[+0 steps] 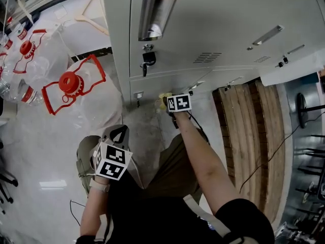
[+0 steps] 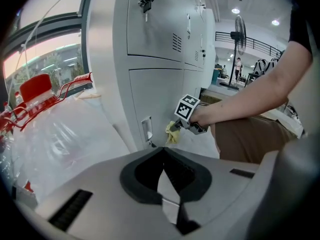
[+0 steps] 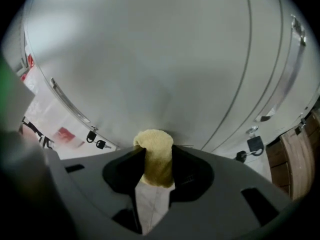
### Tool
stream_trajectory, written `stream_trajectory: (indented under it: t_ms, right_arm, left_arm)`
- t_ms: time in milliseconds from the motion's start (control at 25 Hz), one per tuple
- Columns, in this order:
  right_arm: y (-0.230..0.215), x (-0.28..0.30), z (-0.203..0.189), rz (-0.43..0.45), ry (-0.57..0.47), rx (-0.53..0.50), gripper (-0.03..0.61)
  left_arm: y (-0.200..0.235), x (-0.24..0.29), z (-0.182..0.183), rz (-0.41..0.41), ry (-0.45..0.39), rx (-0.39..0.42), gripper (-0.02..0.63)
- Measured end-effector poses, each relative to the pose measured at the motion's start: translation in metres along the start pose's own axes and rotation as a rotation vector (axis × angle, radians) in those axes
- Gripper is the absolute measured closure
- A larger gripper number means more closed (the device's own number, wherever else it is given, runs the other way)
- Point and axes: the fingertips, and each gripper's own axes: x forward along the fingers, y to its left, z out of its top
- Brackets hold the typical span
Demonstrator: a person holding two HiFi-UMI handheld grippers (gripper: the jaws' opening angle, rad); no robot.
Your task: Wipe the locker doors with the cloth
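My right gripper [image 1: 171, 102] is shut on a yellow cloth [image 1: 163, 99] and presses it against a lower grey locker door [image 1: 152, 88], low down near the floor. In the right gripper view the cloth [image 3: 155, 156] bulges out between the jaws of the right gripper [image 3: 156, 170] and touches the door [image 3: 150, 74]. My left gripper [image 1: 120, 132] hangs back by the person's knee, shut with nothing in it. The left gripper view looks past the shut left gripper [image 2: 164, 171] to the right gripper [image 2: 186, 116] and the cloth [image 2: 172, 133] at the door's foot.
Large clear water bottles with red caps and handles [image 1: 68, 83] stand at the left of the lockers. A wooden pallet [image 1: 249, 131] leans at the right. Keys hang from the locks [image 1: 148, 58]. A cable [image 1: 277, 146] runs over the floor. A standing fan [image 2: 239, 29] is far off.
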Motion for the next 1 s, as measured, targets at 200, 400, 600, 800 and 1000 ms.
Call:
stream_trajectory:
  t_ms: [200,400,600,800,1000]
  right_arm:
    - [0.037,0.019,-0.001,0.126,0.011,-0.007,0.434]
    - [0.068,0.035,-0.006,0.236,0.031,0.034,0.434]
    - [0.089,0.05,-0.01,0.303,0.031,0.145,0.434]
    - [0.109,0.064,-0.018,0.397,-0.039,0.389,0.436]
    - [0.123,0.075,-0.021,0.488,-0.065,0.465,0.436]
  left_arm:
    - [0.001,-0.002,-0.002,0.004,0.003,0.0,0.606]
    - [0.005,-0.007,-0.007,0.018,0.011,0.002,0.606]
    - [0.013,-0.011,-0.012,0.036,0.018,-0.009,0.606]
    - [0.01,-0.01,-0.011,0.028,0.018,-0.016,0.606]
    - [0.008,-0.008,-0.011,0.023,0.025,-0.011,0.606]
